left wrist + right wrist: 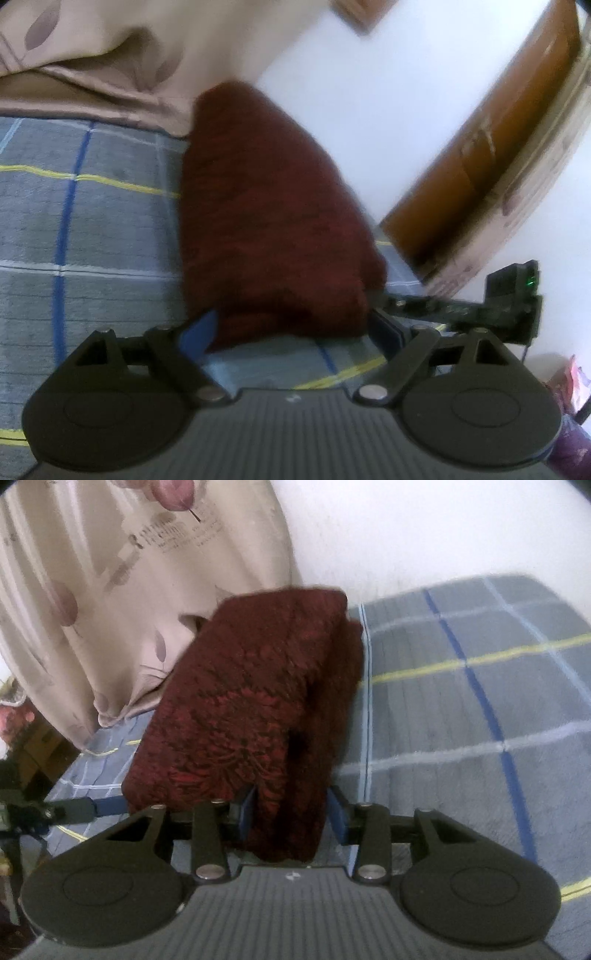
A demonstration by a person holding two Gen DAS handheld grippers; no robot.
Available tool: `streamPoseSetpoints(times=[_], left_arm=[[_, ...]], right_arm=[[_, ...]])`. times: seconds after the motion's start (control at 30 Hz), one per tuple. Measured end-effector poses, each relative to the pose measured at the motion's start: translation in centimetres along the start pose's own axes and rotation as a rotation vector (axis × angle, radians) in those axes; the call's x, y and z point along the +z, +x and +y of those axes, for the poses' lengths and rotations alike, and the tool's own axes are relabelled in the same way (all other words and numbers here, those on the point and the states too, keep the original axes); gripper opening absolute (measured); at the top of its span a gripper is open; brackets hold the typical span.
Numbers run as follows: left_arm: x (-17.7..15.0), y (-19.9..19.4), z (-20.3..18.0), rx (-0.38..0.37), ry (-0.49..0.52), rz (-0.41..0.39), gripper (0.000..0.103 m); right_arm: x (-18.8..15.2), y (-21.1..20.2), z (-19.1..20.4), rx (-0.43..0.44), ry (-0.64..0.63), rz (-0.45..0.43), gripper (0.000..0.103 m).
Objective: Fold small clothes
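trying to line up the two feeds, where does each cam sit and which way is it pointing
Left wrist: sits on the left gripper, looking forward along its fingers at the dark red cloth held between them over the grey plaid bedcover; a beige curtain and white wall behind. The right gripper shows at right.
Right wrist: sits on the right gripper, looking along its fingers at the same dark red cloth; the left gripper shows at left.
Shared: cloth, bedcover, curtain, each other's gripper.

Your left gripper [291,332] brackets the maroon cloth [273,221] at frame centre, over the grey plaid bedcover [92,221].
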State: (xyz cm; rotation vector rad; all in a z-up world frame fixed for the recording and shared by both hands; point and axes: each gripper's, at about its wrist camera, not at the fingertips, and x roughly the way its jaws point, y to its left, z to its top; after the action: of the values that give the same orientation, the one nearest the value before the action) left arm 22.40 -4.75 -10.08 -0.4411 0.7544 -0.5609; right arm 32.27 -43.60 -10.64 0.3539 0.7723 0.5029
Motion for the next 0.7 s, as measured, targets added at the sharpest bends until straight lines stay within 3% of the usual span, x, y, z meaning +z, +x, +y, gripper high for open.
streamPoseSetpoints(times=[0.07, 0.13, 0.2, 0.23, 0.27, 0.3, 0.37, 0.43, 0.53, 0.67, 0.7], left_arm=[[0.3, -0.9, 0.6, -0.039, -0.047, 0.004, 0.089], [1.0, -2.8, 0.4, -0.086, -0.053, -0.043, 0.089], [2.4, -4.6, 0.0, -0.113, -0.039, -0.1, 0.089], [3.2, -5.1, -0.1, -0.113, -0.031, -0.117, 0.089], [3.9, -5.2, -0.2, -0.103, -0.019, -0.127, 0.093], [4.8, -5.1, -0.1, -0.076, -0.007, -0.135, 0.101], [6.3, -4.4, 0.4, -0.027, 0.004, -0.152, 0.103], [7.6, -2.7, 1.7, -0.019, -0.038, -0.118, 0.103], [8.8, -0.3, 4.0, -0.059, -0.117, -0.059, 0.103], [9.7, 2.9, 5.8, -0.06, -0.141, 0.032, 0.103], [9.7, 3.5, 6.3, -0.091, -0.153, 0.047, 0.103]], right_arm=[[0.4, -0.4, -0.6, 0.025, 0.049, 0.005, 0.044], [0.8, -1.7, -0.5, 0.058, 0.067, -0.025, 0.053], [1.7, -2.9, -0.2, 0.055, 0.062, -0.041, 0.079], [2.1, -3.6, -0.1, 0.056, 0.065, -0.061, 0.086], [2.8, -4.2, -0.1, 0.062, 0.07, -0.086, 0.098], [3.5, -4.6, -0.1, 0.067, 0.072, -0.104, 0.103], [5.0, -4.6, -0.2, 0.065, 0.08, -0.107, 0.103], [6.3, -3.6, -0.6, 0.066, 0.099, -0.079, 0.103], [7.3, -1.0, -1.4, 0.051, 0.123, -0.02, 0.103], [7.6, 2.5, -2.4, 0.052, 0.157, 0.052, 0.103], [7.7, 3.3, -2.8, 0.055, 0.17, 0.065, 0.103]])
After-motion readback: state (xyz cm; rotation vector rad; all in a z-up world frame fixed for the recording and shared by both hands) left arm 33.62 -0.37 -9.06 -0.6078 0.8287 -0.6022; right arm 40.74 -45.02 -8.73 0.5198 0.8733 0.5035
